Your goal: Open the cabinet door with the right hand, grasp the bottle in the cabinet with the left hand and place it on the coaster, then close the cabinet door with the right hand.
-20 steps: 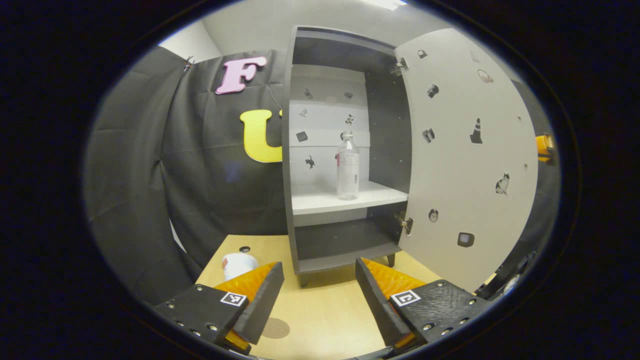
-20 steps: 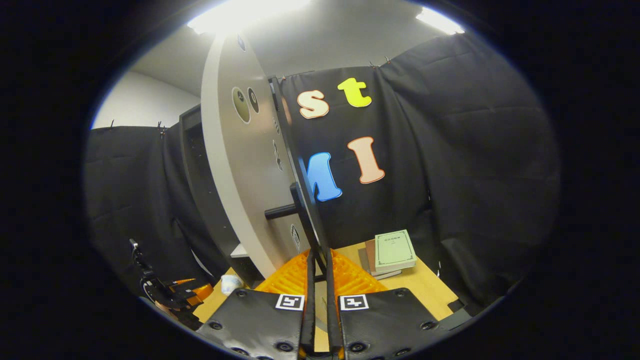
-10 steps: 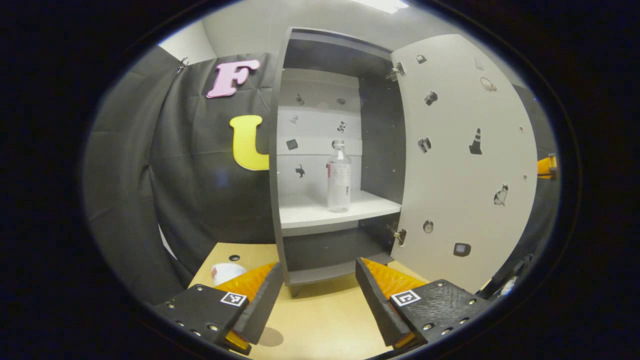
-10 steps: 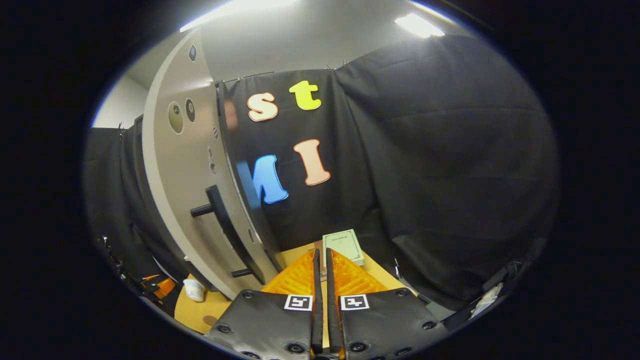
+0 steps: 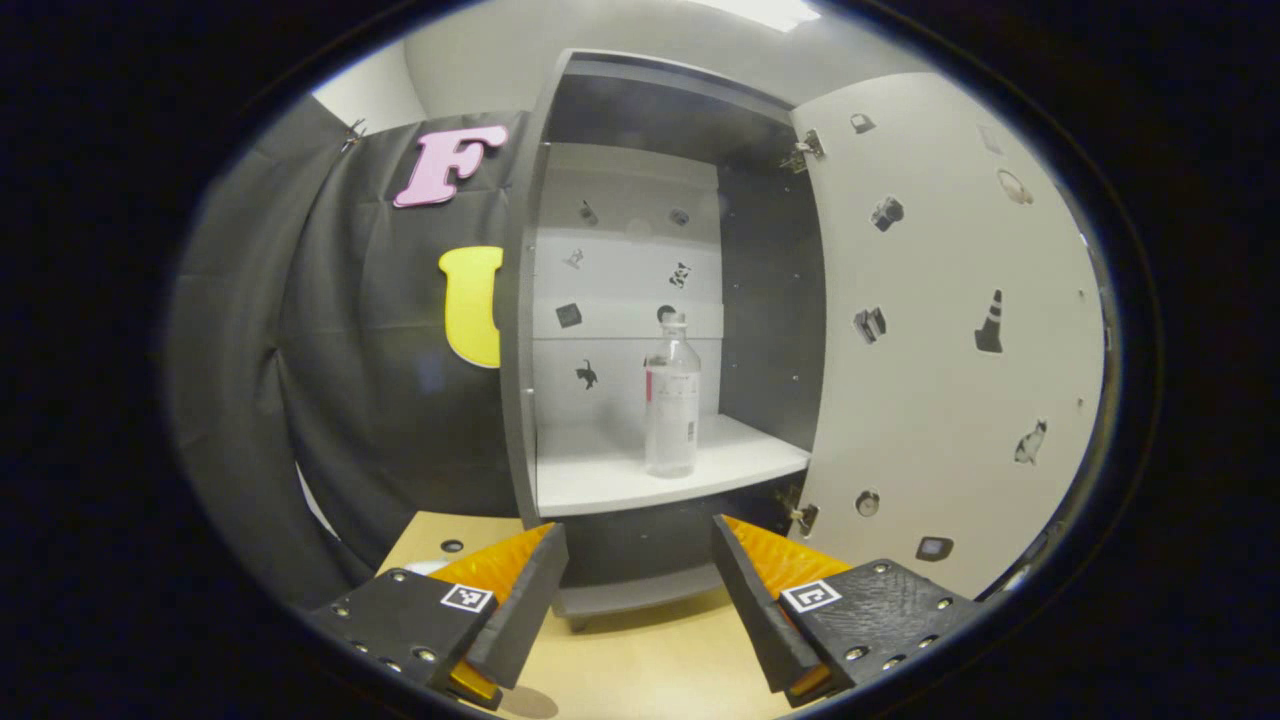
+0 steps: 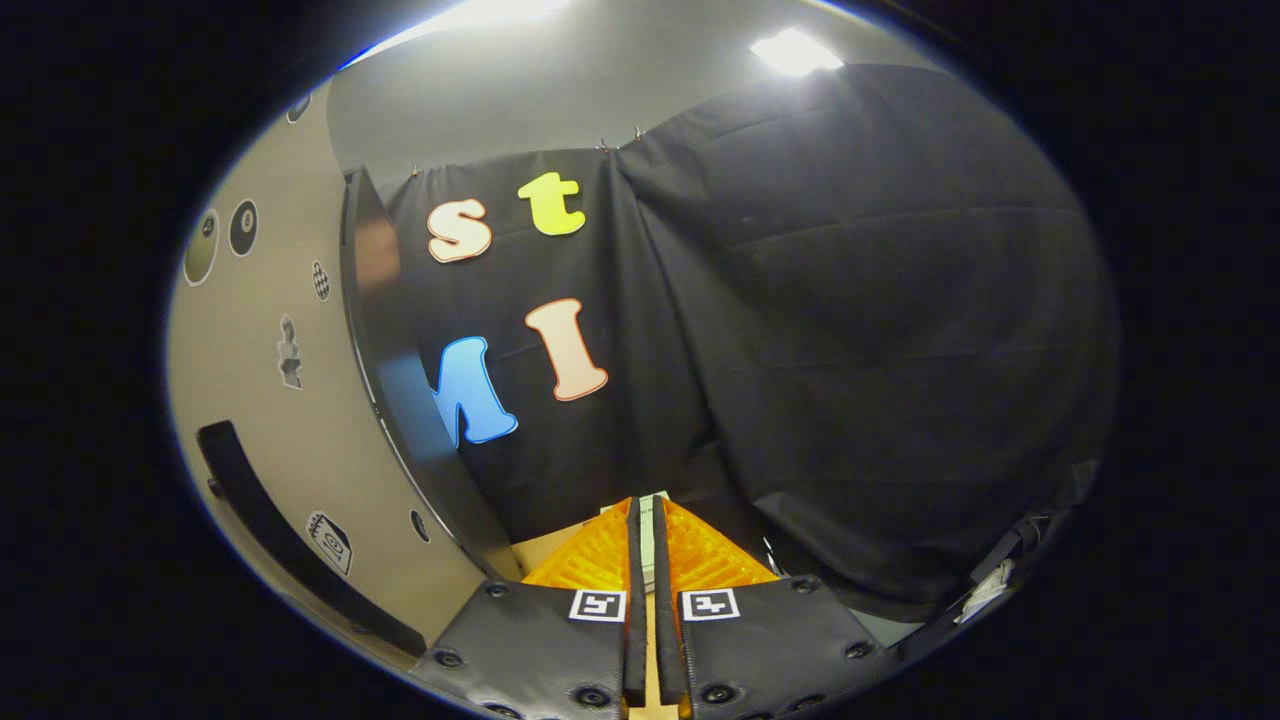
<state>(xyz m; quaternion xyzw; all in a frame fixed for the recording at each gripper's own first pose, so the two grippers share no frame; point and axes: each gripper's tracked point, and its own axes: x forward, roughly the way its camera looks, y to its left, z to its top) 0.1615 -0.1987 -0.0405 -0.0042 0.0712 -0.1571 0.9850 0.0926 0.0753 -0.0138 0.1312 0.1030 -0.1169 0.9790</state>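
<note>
The clear plastic bottle (image 5: pixel 671 395) stands upright on the cabinet's white shelf (image 5: pixel 600 480), straight ahead of the spread-open left hand-held gripper (image 5: pixel 638 580); the right hand-held gripper (image 6: pixel 645 610) is clenched on nothing.

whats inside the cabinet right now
One clear bottle stands upright on the white shelf inside the open cabinet. The compartment below is partly hidden by the left gripper's fingers.
</note>
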